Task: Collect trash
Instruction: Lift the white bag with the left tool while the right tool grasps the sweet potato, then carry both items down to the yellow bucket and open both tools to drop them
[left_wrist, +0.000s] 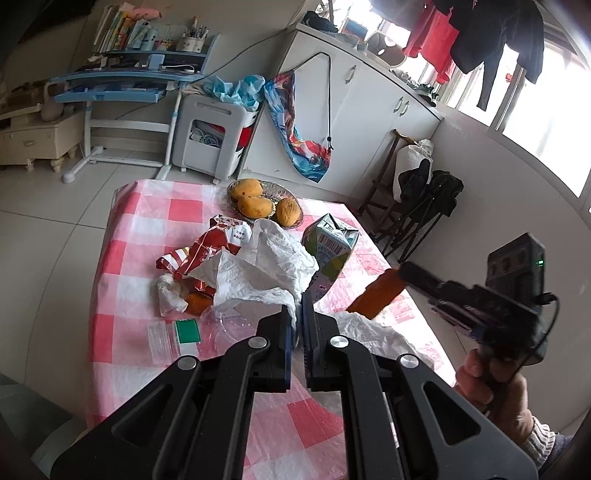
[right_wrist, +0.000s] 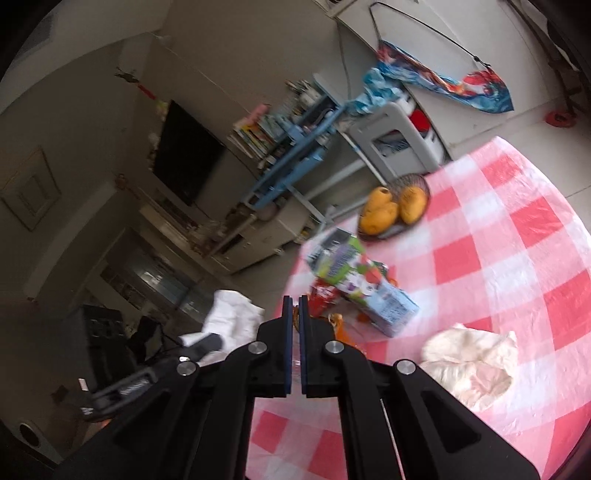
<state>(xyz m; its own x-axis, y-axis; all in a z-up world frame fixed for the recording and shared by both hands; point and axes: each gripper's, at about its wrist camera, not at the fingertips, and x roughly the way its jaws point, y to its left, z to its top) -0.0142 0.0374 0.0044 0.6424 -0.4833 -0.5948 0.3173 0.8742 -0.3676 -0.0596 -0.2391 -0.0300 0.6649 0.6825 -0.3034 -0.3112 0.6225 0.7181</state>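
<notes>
My left gripper (left_wrist: 298, 304) is shut on a white plastic bag (left_wrist: 266, 266) and holds it up over the pink checked table (left_wrist: 140, 236). My right gripper (right_wrist: 295, 302) is shut on an orange peel (left_wrist: 376, 293), raised over the table's right side; in the right wrist view only an orange sliver (right_wrist: 296, 317) shows between the jaws. On the table lie a red snack wrapper (left_wrist: 207, 251), a crushed drink carton (left_wrist: 330, 251), a crumpled tissue (left_wrist: 168, 295), another orange peel (left_wrist: 197, 304) and a second crumpled tissue (right_wrist: 472, 365).
A dish of mangoes (left_wrist: 264, 203) stands at the table's far edge. A clear plastic packet with a green label (left_wrist: 173, 338) lies at the near left. A white cabinet (left_wrist: 354, 110), a storage cart (left_wrist: 214, 136) and folding chairs (left_wrist: 417, 206) stand beyond.
</notes>
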